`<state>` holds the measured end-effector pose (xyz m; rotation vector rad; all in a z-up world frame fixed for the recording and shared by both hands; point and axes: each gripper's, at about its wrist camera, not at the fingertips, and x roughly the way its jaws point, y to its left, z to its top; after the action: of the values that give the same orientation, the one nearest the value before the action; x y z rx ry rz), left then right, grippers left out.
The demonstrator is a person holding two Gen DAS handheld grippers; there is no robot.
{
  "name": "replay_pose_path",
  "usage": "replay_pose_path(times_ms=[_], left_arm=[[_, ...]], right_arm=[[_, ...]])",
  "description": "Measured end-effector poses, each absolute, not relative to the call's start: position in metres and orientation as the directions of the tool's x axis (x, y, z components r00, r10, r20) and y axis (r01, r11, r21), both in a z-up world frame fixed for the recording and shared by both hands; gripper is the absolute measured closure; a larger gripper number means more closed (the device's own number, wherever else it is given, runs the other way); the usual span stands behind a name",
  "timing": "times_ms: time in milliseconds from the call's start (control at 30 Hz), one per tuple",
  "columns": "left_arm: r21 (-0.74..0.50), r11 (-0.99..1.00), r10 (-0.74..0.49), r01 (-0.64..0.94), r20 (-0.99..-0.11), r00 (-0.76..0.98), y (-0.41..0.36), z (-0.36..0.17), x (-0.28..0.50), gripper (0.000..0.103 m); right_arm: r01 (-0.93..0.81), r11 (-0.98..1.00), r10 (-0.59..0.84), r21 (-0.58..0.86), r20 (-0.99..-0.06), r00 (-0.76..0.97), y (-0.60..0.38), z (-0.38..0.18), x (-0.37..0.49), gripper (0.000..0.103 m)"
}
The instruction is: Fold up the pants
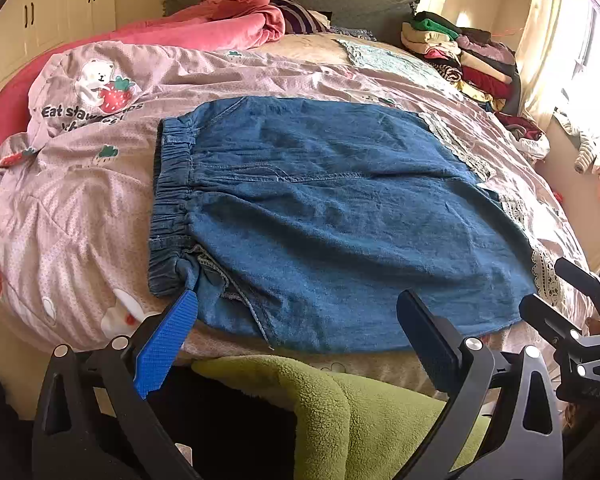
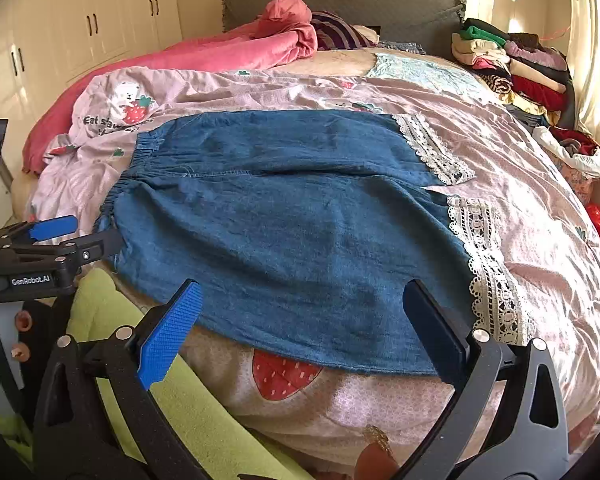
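**Pants laid flat, first fold not yet begun**

On the bed (image 2: 540, 208), the blue pants (image 2: 292, 232) are spread flat, waistband to the left. Both the left tongs (image 1: 296, 332) and right tongs (image 2: 300, 320) are held released above the near edge. A grip on that edge is likely called for next.

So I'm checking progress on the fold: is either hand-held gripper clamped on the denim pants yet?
No: the left hand-held gripper and right hand-held gripper both stand wide open over the flat blue pants.
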<state>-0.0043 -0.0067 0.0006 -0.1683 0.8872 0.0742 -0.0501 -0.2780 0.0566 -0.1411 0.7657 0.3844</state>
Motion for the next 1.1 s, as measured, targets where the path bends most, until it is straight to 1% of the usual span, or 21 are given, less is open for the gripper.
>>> replay_pose_path(times_ms=[1100], left_arm=[[-0.108, 0.986, -0.004, -0.127, -0.777, 0.63, -0.0071, 0.0043, -0.0048, 0.004]], right_arm=[[-0.388, 0.922, 0.277, 0.001, -0.701, 0.657, -0.2754, 0.056, -0.0506, 0.008]])
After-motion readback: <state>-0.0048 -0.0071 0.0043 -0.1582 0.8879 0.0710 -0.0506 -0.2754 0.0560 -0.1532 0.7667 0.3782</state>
